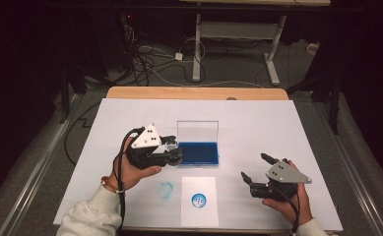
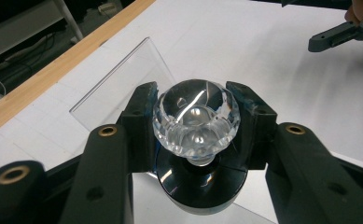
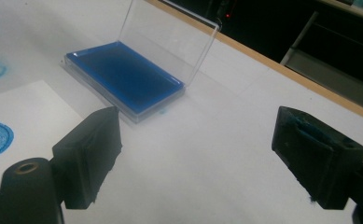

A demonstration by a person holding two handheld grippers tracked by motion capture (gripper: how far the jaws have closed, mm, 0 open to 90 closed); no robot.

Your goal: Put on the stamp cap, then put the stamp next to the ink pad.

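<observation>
Left gripper (image 2: 195, 126): jaws clamped on the faceted clear crystal knob of a stamp (image 2: 196, 122), whose round black base (image 2: 200, 186) sits below the pads in the left gripper view; in the high view the gripper (image 1: 172, 153) is held over the left edge of the ink pad, at about 9 o'clock from it. Blue ink pad (image 1: 198, 153): shallow clear case, its transparent lid (image 1: 198, 130) standing upright at 12 o'clock, placed near the middle of the white table cover (image 1: 258, 123). Right gripper (image 1: 256, 169): jaws spread wide and empty, with bare table cover between the pads (image 3: 90, 154); it sits at about 4 o'clock from the ink pad, well apart from it. White paper sheet (image 1: 199, 211): lies at 6 o'clock from the ink pad and bears a round blue stamp print (image 1: 199, 200). Faint blue ring smudge (image 1: 166, 189): on the table cover just left of the sheet.
</observation>
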